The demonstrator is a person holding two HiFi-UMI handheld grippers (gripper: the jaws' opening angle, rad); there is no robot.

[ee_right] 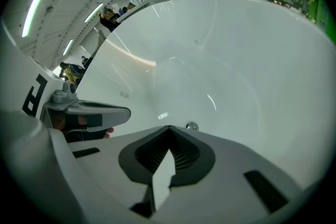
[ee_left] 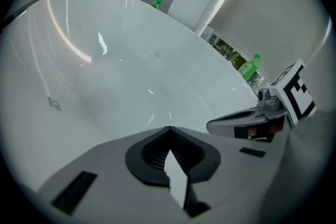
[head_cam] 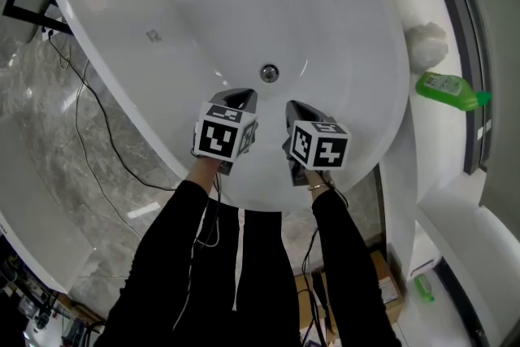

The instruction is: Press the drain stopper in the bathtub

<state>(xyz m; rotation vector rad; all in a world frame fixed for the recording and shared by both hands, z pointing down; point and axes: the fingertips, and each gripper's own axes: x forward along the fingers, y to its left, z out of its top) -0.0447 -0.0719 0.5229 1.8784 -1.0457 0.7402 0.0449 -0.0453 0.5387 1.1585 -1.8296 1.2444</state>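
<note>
The round chrome drain stopper (head_cam: 269, 73) sits in the floor of the white bathtub (head_cam: 162, 4). My left gripper (head_cam: 246, 96) hovers just near-left of it, jaws together and holding nothing. Level with it, my right gripper (head_cam: 292, 106) hangs just near-right of the stopper, also shut and empty. Neither touches the stopper. In the right gripper view the stopper (ee_right: 192, 126) lies just beyond the closed tips of my right gripper (ee_right: 169, 127), with the left gripper (ee_right: 89, 112) at the left. The left gripper view shows only bare tub past my left gripper (ee_left: 169, 128); the stopper is hidden there.
A green bottle (head_cam: 447, 88) and a white bundle (head_cam: 426, 41) lie on the ledge right of the tub. Black cables (head_cam: 97, 118) trail over the marble floor at the left. A cardboard box (head_cam: 382, 272) stands near the person's feet. The tub rim curves close below both grippers.
</note>
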